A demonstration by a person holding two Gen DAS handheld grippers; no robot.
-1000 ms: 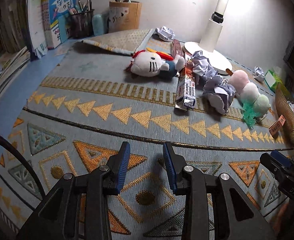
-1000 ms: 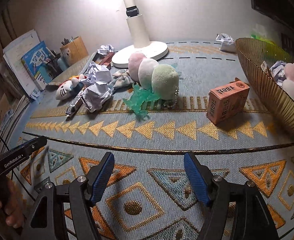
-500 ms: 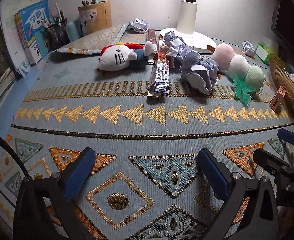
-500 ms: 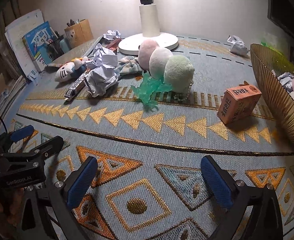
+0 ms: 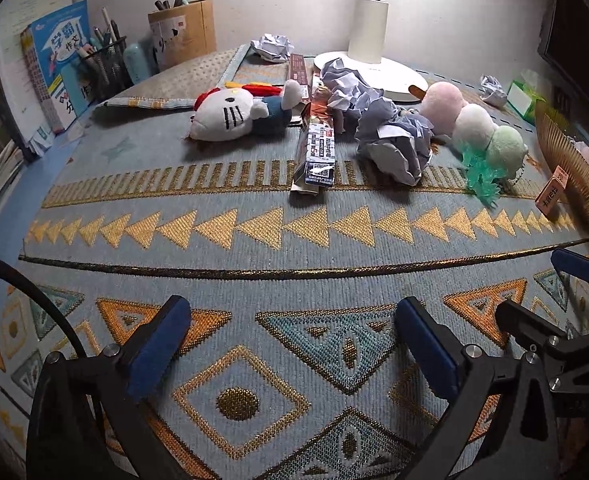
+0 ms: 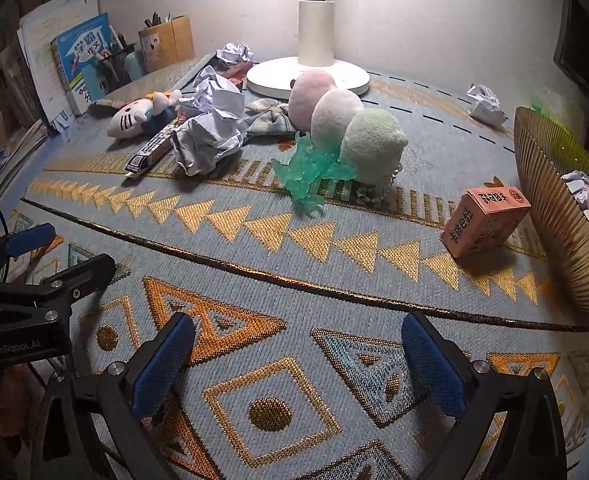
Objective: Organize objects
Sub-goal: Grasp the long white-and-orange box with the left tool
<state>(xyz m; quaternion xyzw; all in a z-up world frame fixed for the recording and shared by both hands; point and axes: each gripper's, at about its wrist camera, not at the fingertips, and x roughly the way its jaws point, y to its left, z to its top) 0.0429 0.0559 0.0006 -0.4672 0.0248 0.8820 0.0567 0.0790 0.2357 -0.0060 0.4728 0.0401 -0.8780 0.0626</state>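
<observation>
My left gripper (image 5: 294, 344) stands open over the patterned mat, nothing between its blue pads. My right gripper (image 6: 298, 360) is open too, empty, beside it. Far ahead lie a white cat plush (image 5: 230, 114), a long printed box (image 5: 316, 148), crumpled paper (image 5: 394, 144), a three-ball plush in pink, white and green (image 6: 346, 124) and a clear green figure (image 6: 306, 172). An orange carton (image 6: 486, 220) stands next to a gold ribbed basket (image 6: 554, 200) at the right, which holds a pink plush and paper.
A white lamp base (image 6: 308, 74) stands at the back. Books (image 5: 54, 64), a mesh pen cup (image 5: 102, 64) and a cardboard pen holder (image 5: 182, 32) line the back left. More paper balls (image 6: 484, 104) and a green tissue box (image 5: 526, 98) sit back right.
Both grippers opened from nearly shut or half open to fully wide. Both cameras rolled level and shifted slightly, so the objects sit more centred.
</observation>
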